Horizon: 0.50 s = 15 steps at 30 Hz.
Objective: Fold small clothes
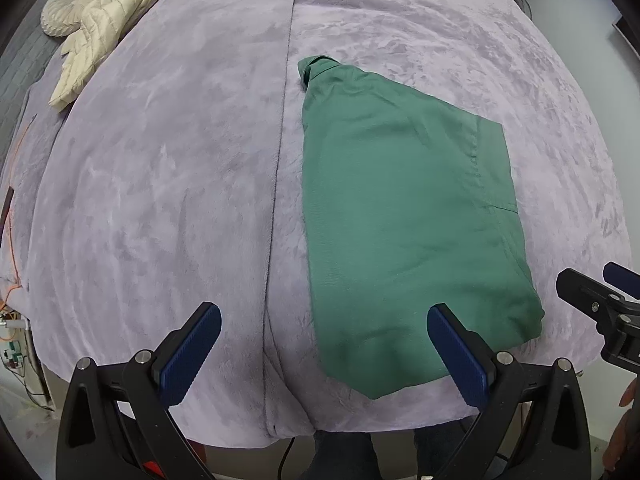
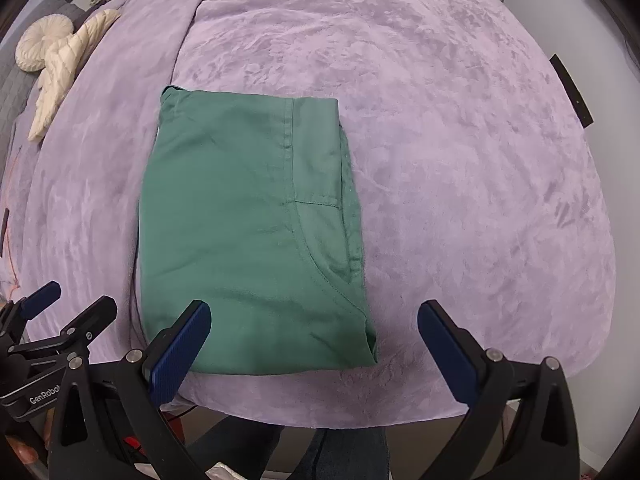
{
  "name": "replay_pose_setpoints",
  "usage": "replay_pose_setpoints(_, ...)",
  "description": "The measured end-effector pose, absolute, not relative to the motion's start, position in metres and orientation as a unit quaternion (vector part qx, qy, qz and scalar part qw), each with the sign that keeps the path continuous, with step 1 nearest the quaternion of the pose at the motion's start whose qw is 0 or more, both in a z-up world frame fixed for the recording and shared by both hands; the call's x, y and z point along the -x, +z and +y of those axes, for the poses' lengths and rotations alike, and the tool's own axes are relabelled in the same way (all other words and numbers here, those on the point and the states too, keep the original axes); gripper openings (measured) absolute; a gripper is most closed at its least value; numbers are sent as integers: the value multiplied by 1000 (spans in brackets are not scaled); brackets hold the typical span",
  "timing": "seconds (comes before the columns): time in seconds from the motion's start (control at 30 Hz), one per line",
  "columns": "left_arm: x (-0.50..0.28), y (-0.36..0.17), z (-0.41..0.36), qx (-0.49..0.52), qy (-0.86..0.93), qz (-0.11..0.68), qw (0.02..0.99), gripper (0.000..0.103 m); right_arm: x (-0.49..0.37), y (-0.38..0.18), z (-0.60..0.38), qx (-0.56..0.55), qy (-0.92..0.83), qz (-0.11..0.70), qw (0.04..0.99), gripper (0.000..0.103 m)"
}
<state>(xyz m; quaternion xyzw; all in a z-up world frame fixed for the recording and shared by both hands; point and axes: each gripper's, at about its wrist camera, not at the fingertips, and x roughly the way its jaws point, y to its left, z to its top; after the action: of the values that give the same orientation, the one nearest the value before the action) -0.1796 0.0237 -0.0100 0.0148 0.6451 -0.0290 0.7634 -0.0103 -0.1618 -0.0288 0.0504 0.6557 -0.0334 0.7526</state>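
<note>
A folded green garment lies flat on the lilac bed cover, centre-left in the right wrist view. Both the left hand-held gripper and the right hand-held gripper hover spread wide, grasping nothing. A cream jacket sits upper left.

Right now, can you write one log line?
green folded cotton garment: flat on purple plush blanket | left gripper: open, empty | right gripper: open, empty

Both wrist views look down from the near edge, sharing the green garment
</note>
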Motion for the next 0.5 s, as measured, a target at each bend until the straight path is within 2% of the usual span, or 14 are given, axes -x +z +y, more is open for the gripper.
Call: replay_pose_setpoints(0.5,184,-13,7,-18,-3,655,755,103,4,-31,-170,-49,-9,658,752,103)
